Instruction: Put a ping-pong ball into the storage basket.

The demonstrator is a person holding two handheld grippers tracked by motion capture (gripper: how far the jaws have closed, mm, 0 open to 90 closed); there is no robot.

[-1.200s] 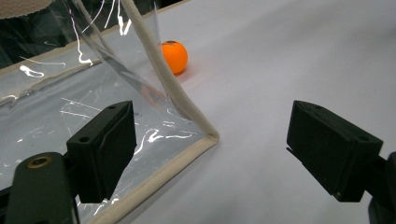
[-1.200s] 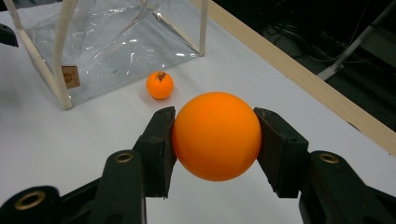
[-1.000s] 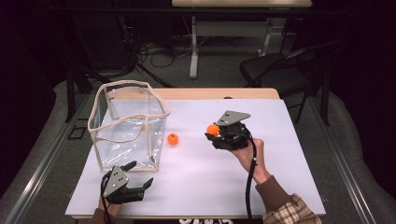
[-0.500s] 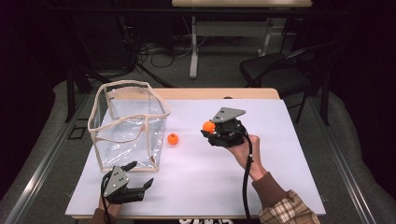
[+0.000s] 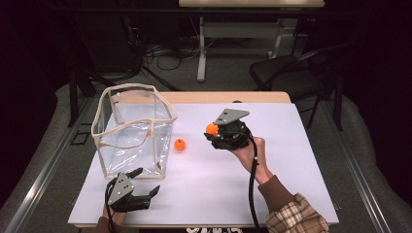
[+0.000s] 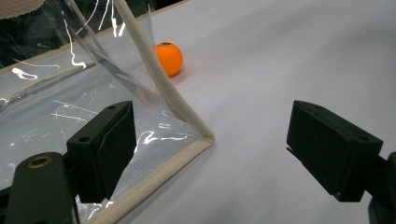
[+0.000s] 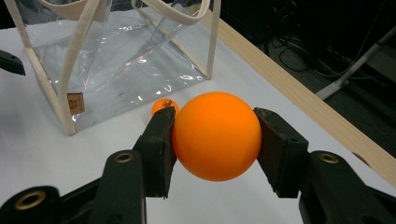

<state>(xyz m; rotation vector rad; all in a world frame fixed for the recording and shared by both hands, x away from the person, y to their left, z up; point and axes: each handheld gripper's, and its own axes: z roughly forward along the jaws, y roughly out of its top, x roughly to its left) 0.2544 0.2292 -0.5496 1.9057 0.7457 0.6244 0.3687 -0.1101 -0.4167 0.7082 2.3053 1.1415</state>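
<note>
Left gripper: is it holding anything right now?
No. In the left gripper view the left gripper has its jaws wide apart, nothing between them but the clear bag's bottom corner, untouched.

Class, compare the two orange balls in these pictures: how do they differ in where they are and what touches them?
The held ball is clamped between the jaws of the right gripper, above the table; the loose ball lies on the white table, touched by no gripper. The loose ball sits close beside the clear bag; the held ball is farther from it. Both are round, plain orange and outside the bag.
</note>
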